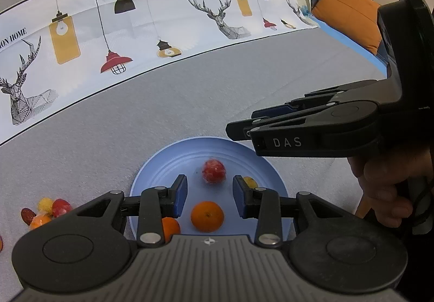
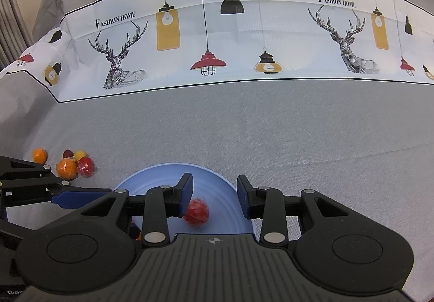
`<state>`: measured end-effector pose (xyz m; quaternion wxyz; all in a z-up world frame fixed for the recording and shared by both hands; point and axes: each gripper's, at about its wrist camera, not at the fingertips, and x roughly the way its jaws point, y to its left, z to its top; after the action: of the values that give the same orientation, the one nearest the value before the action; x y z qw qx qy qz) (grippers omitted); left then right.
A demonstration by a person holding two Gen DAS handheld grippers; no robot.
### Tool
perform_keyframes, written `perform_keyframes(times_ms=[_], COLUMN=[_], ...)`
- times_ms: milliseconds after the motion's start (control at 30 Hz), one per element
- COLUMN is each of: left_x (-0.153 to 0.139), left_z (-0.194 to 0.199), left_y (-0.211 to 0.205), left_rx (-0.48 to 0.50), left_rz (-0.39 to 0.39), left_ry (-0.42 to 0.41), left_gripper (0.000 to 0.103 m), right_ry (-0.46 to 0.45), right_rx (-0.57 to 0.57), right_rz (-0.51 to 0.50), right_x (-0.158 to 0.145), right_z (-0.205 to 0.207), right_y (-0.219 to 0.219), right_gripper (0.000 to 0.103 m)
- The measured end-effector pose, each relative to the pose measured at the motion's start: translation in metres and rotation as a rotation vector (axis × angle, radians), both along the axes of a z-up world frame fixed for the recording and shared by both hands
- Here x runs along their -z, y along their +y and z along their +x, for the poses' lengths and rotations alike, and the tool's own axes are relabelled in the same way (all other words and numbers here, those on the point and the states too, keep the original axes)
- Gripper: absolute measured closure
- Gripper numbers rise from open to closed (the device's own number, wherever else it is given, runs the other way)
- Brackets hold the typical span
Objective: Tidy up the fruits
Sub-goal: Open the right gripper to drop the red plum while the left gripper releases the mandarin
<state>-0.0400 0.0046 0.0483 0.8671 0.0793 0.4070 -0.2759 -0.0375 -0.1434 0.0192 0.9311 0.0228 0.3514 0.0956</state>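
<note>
While both tongs, left (image 1: 208,194) & right (image 2: 214,197), gape empty over plate (image 1: 168,161), red fruit (image 2: 196,212) looks unsettled; fetch from pile (image 2: 73,165) gently, w/ low release.

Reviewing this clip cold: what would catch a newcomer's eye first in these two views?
Probably the blue plate on the grey cloth, holding a red fruit, two oranges and a small yellow fruit. Next, the loose pile of fruits on the cloth to the plate's left. Both tools are open and empty above the plate: the left tool and the right tool.
</note>
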Motion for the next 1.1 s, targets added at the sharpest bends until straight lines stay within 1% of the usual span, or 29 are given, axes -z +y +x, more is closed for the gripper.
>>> perform_keyframes(times_ms=[400, 533, 733, 967, 1100], left_x=[-0.002, -0.003, -0.002, -0.002, -0.002], left_z=[0.000, 0.001, 0.013, 0.030, 0.036], left_y=[0.005, 0.008, 0.023, 0.055, 0.065], left_rx=[-0.019, -0.045, -0.132, -0.298, -0.358], left_rz=[-0.012, -0.011, -0.012, -0.024, -0.019], left_ry=[-0.003, -0.005, 0.017, 0.056, 0.066], left_gripper=[0.064, 0.065, 0.065, 0.065, 0.065], right_ry=[-0.003, -0.007, -0.015, -0.031, -0.036], right_rx=[0.000, 0.002, 0.012, 0.025, 0.021], right_rz=[-0.003, -0.004, -0.004, 0.002, 0.005], right_x=[0.000, -0.001, -0.002, -0.004, -0.006], right_z=[-0.001, -0.001, -0.001, 0.000, 0.001], right_y=[0.003, 0.004, 0.004, 0.008, 0.015], right_gripper=[0.065, 0.065, 0.065, 0.065, 0.065])
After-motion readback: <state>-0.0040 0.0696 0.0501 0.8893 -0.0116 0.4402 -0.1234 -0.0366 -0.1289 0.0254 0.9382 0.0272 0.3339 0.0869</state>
